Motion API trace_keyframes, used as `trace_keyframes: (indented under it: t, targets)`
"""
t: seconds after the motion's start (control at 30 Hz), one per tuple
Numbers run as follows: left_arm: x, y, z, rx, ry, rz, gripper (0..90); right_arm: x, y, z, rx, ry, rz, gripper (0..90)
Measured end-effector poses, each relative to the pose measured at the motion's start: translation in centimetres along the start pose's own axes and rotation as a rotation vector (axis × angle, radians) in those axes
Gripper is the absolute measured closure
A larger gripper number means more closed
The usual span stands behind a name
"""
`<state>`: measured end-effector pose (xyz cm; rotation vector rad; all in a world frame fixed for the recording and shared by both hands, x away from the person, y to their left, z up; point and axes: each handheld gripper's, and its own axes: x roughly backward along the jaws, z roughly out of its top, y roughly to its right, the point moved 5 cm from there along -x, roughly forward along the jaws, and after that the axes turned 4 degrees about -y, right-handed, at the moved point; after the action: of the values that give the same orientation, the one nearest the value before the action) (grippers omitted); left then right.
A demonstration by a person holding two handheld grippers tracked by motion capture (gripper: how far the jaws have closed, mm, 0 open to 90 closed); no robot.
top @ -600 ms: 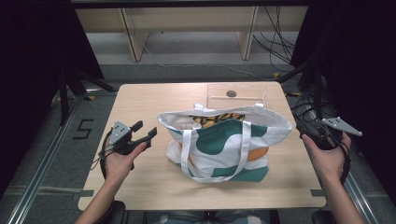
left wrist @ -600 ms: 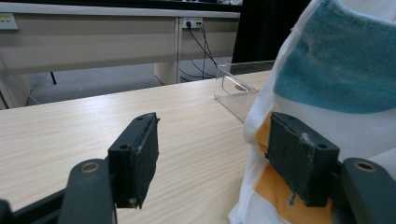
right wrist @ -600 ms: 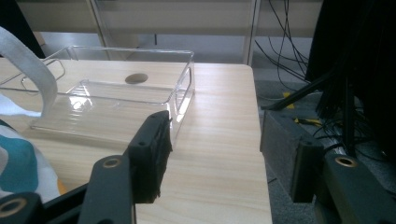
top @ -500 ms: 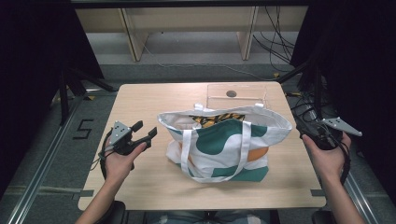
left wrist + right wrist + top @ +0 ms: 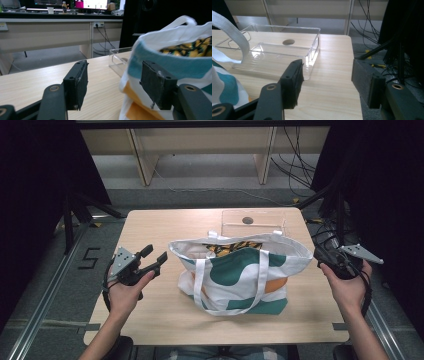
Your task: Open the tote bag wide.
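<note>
Left gripper (image 5: 152, 259) held above the counter (image 5: 165, 225), jaws spread wide with nothing between the pads; in the left gripper view its two jaws stand well apart, bare wood showing between them. Tote bag (image 5: 240, 272), white with green and orange patches, stands upright just beyond the left gripper's jaw tips, near but not touching; its mouth is open and yellow-and-black printed contents (image 5: 235, 247) sit inside. Right gripper (image 5: 336, 265) held at the bag's opposite side, close to the counter's edge, jaws also wide and empty; the bag's rim lies just beside it, whether touching I cannot tell. In the right gripper view a clear plastic tray (image 5: 279, 53) lies ahead of the jaws on the counter, with one white bag handle (image 5: 230, 32) arching at the left of that gripper
</note>
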<state>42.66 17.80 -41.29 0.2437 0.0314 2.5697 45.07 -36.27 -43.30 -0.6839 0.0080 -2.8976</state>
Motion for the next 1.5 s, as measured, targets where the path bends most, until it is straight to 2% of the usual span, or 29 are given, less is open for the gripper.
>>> trace_keyframes:
  t: [0.07, 0.1, 0.13, 0.17, 0.2, 0.23, 0.27, 0.3, 0.4, 0.43, 0.5, 0.53, 0.57, 0.63, 0.77, 0.83, 0.9, 0.97, 1.03, 1.07, 1.13, 1.23, 1.3, 1.5]
  targets:
    - [0.1, 0.4, 0.7, -0.01, 0.02, -0.011, 39.2, 0.0, 0.1, 0.0, 0.002, -0.001, 0.004, 43.2]
    - [0.1, 0.6, 0.9, -0.01, 0.031, -0.015, 39.3, 0.0, 0.0, -0.1, -0.018, -0.005, -0.001, 43.2]
    - [0.2, 0.8, 1.2, -0.016, 0.042, -0.021, 39.4, -0.1, 0.3, 0.0, 0.011, 0.005, 0.004, 43.2]
    - [0.3, 1.1, 1.4, -0.017, 0.049, -0.03, 40.1, -0.2, 0.2, 0.0, -0.001, 0.021, 0.001, 43.2]
    - [0.3, 1.4, 1.5, -0.018, 0.053, -0.038, 40.4, -0.1, 0.1, 0.0, -0.024, 0.014, -0.008, 43.2]
    - [0.3, 1.7, 1.7, -0.024, 0.055, -0.046, 40.6, -0.1, 0.2, 0.0, -0.017, 0.019, -0.009, 43.2]
    - [0.4, 2.0, 1.8, -0.031, 0.052, -0.053, 41.0, 0.0, 0.3, 0.0, -0.011, -0.001, -0.003, 43.1]
    - [0.4, 2.3, 2.0, -0.044, 0.051, -0.062, 41.7, 0.0, 0.2, -0.1, -0.022, -0.004, -0.002, 43.1]
    - [0.4, 3.3, 2.6, -0.06, 0.058, -0.089, 43.0, -0.1, 0.3, 0.0, -0.001, 0.002, 0.004, 43.1]
    - [0.3, 4.1, 2.9, -0.074, 0.059, -0.113, 44.1, -0.1, 0.0, -0.1, -0.031, 0.011, -0.009, 43.0]
    - [0.2, 4.5, 3.0, -0.076, 0.06, -0.125, 44.3, 0.0, 0.0, -0.1, -0.025, 0.0, 0.002, 43.0]
    - [0.1, 4.9, 3.2, -0.086, 0.056, -0.136, 45.2, 0.0, 0.1, -0.1, -0.016, -0.009, -0.003, 43.0]
    - [0.0, 5.3, 3.3, -0.09, 0.053, -0.147, 45.4, -0.2, 0.0, 0.0, -0.023, 0.013, -0.012, 43.0]
    - [-0.4, 6.1, 3.4, -0.101, 0.043, -0.172, 45.3, -0.2, 0.0, -0.1, -0.007, -0.005, 0.005, 42.9]
    - [-1.4, 7.8, 3.7, -0.123, 0.026, -0.212, 45.3, -0.3, 0.0, -0.1, 0.001, -0.005, -0.001, 42.9]
    - [-1.8, 8.6, 4.0, -0.137, 0.017, -0.234, 45.4, -0.4, 0.0, -0.1, -0.002, 0.012, -0.002, 42.9]
    - [-2.3, 9.4, 4.2, -0.149, 0.011, -0.257, 45.4, -0.2, 0.0, -0.2, 0.001, -0.011, 0.004, 42.8]
    - [-2.7, 10.2, 4.4, -0.163, 0.002, -0.278, 45.4, -0.2, 0.0, -0.2, 0.003, -0.01, 0.001, 42.8]
    - [-3.1, 10.9, 4.7, -0.168, 0.002, -0.293, 45.7, -0.2, -0.1, -0.3, -0.014, -0.017, 0.003, 42.7]
    - [-3.3, 11.2, 4.8, -0.174, 0.004, -0.302, 45.8, -0.3, -0.2, -0.3, -0.027, 0.001, -0.006, 42.8]
    - [-3.7, 11.9, 5.1, -0.184, -0.007, -0.321, 45.8, -0.3, -0.1, -0.3, -0.014, -0.015, 0.002, 42.6]
    - [-4.4, 12.8, 5.3, -0.2, -0.02, -0.342, 45.9, -0.4, -0.2, -0.3, -0.018, -0.001, -0.003, 42.6]
    - [-5.0, 13.4, 5.4, -0.211, -0.033, -0.355, 46.0, -0.4, -0.2, -0.4, -0.008, -0.018, 0.006, 42.6]
    - [-6.2, 14.4, 5.3, -0.231, -0.07, -0.374, 46.1, -0.3, -0.2, -0.5, -0.012, -0.022, 0.01, 42.5]
